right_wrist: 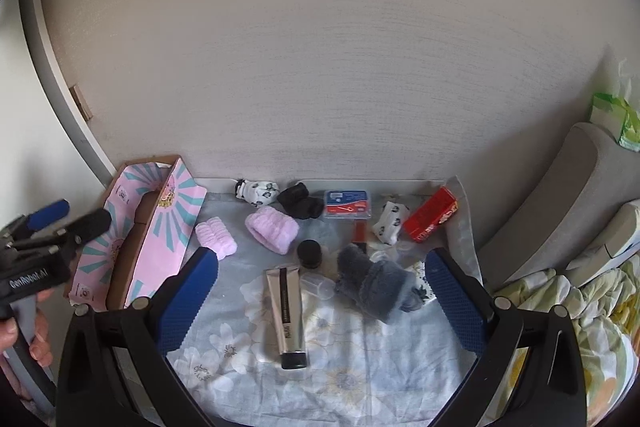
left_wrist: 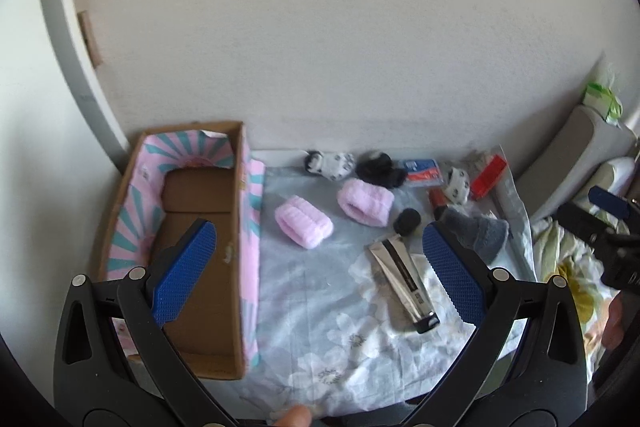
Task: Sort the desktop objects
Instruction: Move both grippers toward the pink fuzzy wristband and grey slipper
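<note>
A cardboard box (left_wrist: 140, 187) with pink and teal lining stands at the left of the floral cloth; it also shows in the right wrist view (right_wrist: 160, 239). On the cloth lie two pink fluffy bands (left_wrist: 303, 227) (left_wrist: 365, 202), a silver tube (left_wrist: 404, 283) (right_wrist: 286, 311), a grey fuzzy sock (right_wrist: 372, 283), a black jar (right_wrist: 309, 254), black cloth (right_wrist: 300, 201), patterned socks (right_wrist: 258, 191), a blue-red packet (right_wrist: 346, 205) and a red box (right_wrist: 430, 214). My left gripper (left_wrist: 316, 271) is open and empty above the box's right wall. My right gripper (right_wrist: 320, 303) is open and empty above the tube and grey sock.
A wall runs along the back of the cloth. A grey cushion (right_wrist: 560, 203) and crumpled bedding (right_wrist: 580, 307) lie to the right. The other gripper shows at each view's edge (left_wrist: 608, 227) (right_wrist: 44, 251). A clear small cup (right_wrist: 318, 285) lies beside the tube.
</note>
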`<action>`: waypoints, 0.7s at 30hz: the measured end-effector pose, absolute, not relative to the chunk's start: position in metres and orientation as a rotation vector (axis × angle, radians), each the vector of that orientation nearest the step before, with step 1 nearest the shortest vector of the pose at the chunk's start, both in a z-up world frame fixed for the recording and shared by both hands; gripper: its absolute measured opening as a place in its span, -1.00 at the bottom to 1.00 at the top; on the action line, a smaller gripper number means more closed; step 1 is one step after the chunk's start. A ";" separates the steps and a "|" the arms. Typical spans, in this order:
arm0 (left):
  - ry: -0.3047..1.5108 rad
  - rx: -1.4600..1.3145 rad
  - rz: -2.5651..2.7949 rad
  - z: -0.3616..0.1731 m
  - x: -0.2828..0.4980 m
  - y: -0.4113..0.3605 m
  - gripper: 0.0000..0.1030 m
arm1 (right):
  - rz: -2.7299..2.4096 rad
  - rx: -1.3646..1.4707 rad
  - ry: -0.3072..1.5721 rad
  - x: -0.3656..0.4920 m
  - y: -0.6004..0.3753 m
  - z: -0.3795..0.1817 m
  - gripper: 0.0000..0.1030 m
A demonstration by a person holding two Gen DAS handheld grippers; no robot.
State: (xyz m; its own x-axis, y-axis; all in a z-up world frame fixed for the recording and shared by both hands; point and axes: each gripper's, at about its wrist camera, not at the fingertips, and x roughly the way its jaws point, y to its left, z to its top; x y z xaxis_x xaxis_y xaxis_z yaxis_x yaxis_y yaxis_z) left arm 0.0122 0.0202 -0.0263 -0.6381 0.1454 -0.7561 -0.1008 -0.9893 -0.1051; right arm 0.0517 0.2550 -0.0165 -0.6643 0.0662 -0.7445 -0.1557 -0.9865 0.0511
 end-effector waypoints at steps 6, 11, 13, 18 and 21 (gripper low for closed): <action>-0.020 -1.351 2.644 -0.053 0.005 0.051 0.99 | 2.675 -1.272 0.211 0.065 0.289 -0.031 1.00; -0.009 -1.379 2.602 -0.075 -0.016 0.069 0.99 | 2.638 -1.338 0.237 0.068 0.308 -0.053 1.00; 0.008 -1.402 2.597 -0.091 -0.030 0.075 0.99 | 2.637 -1.379 0.248 0.065 0.317 -0.066 1.00; -0.023 -1.497 2.609 -0.137 -0.079 0.083 0.99 | 2.668 -1.437 0.142 0.048 0.331 -0.098 0.99; -0.053 -1.537 2.614 -0.161 -0.105 0.090 0.97 | 2.658 -1.499 0.100 0.033 0.333 -0.125 0.87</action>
State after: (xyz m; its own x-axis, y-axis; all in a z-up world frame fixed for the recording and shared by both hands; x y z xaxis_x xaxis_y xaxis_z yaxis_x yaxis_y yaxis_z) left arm -0.1046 0.0904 -0.1607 -0.4822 0.1109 -0.8690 -0.0756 -0.9935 -0.0849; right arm 0.0330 0.3332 -0.1246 -0.5149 0.0442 -0.8561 -0.1085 -0.9940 0.0140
